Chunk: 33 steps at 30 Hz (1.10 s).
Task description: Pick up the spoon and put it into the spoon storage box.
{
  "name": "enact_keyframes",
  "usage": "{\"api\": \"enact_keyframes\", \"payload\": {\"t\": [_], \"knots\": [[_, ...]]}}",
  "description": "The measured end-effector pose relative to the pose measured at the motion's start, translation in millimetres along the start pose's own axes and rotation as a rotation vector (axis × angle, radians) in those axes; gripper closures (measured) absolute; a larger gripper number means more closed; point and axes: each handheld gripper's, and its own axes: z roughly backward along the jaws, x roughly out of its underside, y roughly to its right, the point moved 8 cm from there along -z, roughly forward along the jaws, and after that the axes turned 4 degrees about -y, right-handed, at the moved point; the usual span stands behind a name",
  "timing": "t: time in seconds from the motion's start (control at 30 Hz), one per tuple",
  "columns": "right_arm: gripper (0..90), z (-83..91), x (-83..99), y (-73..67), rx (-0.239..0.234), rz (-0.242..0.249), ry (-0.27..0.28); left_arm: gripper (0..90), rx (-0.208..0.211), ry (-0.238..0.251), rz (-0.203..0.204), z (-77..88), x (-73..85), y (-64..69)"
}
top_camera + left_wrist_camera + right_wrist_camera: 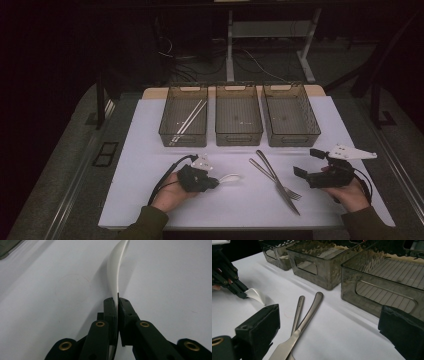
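Note:
A white spoon lies on the white table left of centre. My left gripper is shut on its handle end. In the left gripper view the two black jaws pinch the thin white handle at my left gripper's tips. The right gripper view shows the spoon and the left gripper at far left. My right gripper rests at the table's right, jaws wide apart and open, with nothing between them. A metal knife and fork lie crossed between the two hands.
Three dark see-through bins stand in a row at the back: left, middle, right. Pale chopsticks lie in the left bin. The knife and fork handle lie just ahead of my right jaws.

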Motion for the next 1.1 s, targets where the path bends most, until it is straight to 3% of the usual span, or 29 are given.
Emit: {"api": "enact_keyframes", "payload": {"t": [0.07,0.13,0.57,0.63,0.87,1.1], "knots": [[3.8,-0.1,-0.2,0.6,0.002,-0.001,0.001,85.1,-0.002,0.0,-0.018,0.5,-0.1,-2.2],[3.8,0.0,-0.2,0.7,0.002,0.0,0.002,85.1,-0.018,0.008,-0.007,0.8,-0.6,-2.8],[3.8,-0.2,0.2,0.6,0.004,-0.004,-0.001,85.1,0.019,0.103,0.105,27.0,-18.0,-12.2],[3.8,-0.2,0.0,0.6,0.004,-0.003,0.0,85.0,0.024,0.111,0.118,29.8,-25.3,-14.0],[3.8,0.8,-0.4,0.8,0.002,-0.008,0.005,85.0,0.021,0.114,0.105,36.5,-54.9,-20.2],[3.8,1.2,-0.6,1.0,0.001,-0.008,0.006,85.0,0.005,0.147,0.099,47.6,-88.7,-35.4]]}}
